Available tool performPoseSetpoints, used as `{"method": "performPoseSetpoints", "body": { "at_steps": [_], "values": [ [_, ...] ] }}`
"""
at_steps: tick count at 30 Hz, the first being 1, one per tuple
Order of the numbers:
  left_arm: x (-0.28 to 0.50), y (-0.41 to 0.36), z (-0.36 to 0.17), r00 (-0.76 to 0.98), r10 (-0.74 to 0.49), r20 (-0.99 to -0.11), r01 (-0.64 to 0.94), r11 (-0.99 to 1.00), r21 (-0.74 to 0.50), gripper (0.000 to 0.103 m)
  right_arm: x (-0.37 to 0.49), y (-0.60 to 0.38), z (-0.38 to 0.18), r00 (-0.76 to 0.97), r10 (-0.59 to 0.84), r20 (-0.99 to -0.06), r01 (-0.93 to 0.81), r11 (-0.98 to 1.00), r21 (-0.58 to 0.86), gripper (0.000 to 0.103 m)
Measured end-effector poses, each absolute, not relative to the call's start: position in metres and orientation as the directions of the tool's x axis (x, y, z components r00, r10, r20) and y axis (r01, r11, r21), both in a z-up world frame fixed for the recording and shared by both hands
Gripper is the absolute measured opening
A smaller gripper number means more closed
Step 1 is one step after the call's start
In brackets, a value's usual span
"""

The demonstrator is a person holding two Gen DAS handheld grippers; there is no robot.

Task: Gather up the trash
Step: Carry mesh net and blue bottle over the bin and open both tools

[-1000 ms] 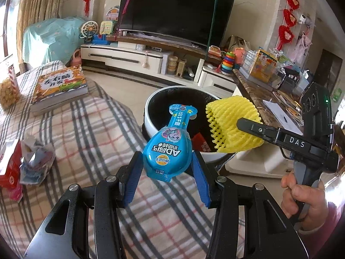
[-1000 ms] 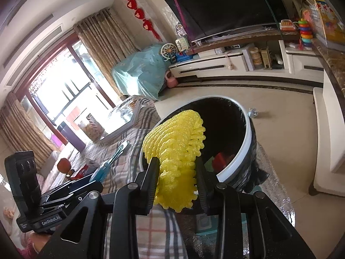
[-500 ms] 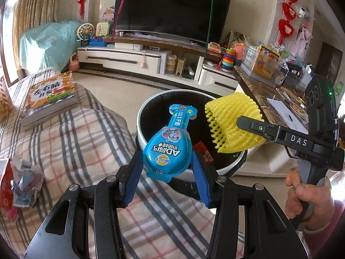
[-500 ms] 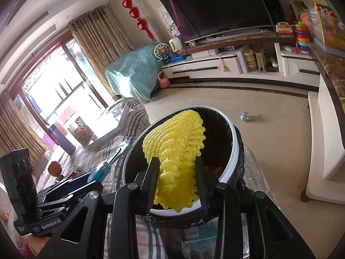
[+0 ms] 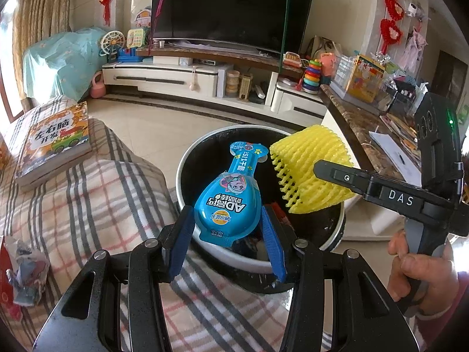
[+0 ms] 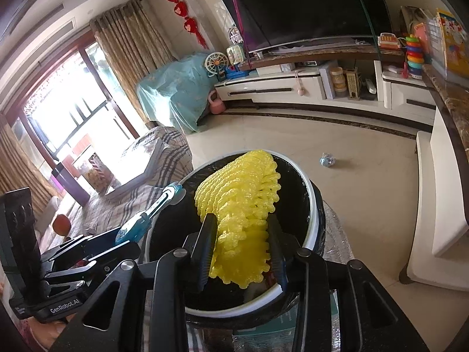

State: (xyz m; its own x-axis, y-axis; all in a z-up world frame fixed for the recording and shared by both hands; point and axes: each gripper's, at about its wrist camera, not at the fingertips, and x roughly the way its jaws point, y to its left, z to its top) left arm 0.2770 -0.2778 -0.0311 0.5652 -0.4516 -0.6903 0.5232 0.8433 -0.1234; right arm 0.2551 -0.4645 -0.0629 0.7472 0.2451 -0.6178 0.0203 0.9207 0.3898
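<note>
Trash in both grips, poised over the round black bin with a white rim (image 5: pixel 187 158): flat blue plastic pouch with a cartoon print and a narrow neck (image 5: pixel 230 202) pinched at its wide lower end between the blue pads of the left gripper (image 5: pixel 228 236), neck pointing out over the bin's opening. Yellow foam fruit net, ribbed and frilled at the edge (image 6: pixel 243 220), clamped between the black jaws of the right gripper (image 6: pixel 241 248), most of it sticking out past the fingertips, above the bin mouth. Both pieces held clear of the rim, likely so that a release drops them straight inside. Jaws on neither side spread; each pressed onto its item.

Left behind on the plaid-covered surface (image 5: pixel 96 193): crumpled pale wrapper beside something red (image 5: pixel 25 270), cut off by the frame edge. Small bluish wad on the tiled floor (image 6: pixel 327 160), too small to identify. Bin contents mostly hidden behind pouch and net; only a red scrap and dark shapes visible. Children's book with an orange cover (image 5: pixel 55 139) lying flat, probably not trash.
</note>
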Motion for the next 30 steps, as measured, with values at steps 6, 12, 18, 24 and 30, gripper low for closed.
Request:
{"method": "performPoseSetpoints", "body": {
  "at_steps": [6,12,18,24,30],
  "values": [
    [0.282,-0.282,-0.035,0.567,-0.441,-0.695,0.522,0.845,-0.111,0.046,0.259,-0.466,-0.068,0.734,0.237,-0.636,0.023,0.928,0.373,0.037],
    [0.287,-0.284,-0.037,0.566,-0.434,-0.701,0.520,0.847,-0.104,0.046,0.262,-0.468,-0.069,0.727,0.233,-0.646,0.024,0.931,0.364,0.037],
    [0.291,-0.289,-0.038,0.560,-0.431,-0.707,0.520,0.848,-0.105,0.046,0.265,-0.466,-0.068,0.724,0.231,-0.650,0.022,0.934,0.357,0.037],
    [0.293,-0.292,-0.040,0.555,-0.429,-0.713,0.518,0.848,-0.107,0.046,0.270,-0.467,-0.069,0.719,0.228,-0.657,0.023,0.936,0.351,0.037],
    [0.298,-0.292,-0.042,0.534,-0.434,-0.726,0.504,0.853,-0.138,0.052,0.271,-0.468,-0.067,0.728,0.217,-0.651,0.025,0.940,0.342,0.051]
  ]
}}
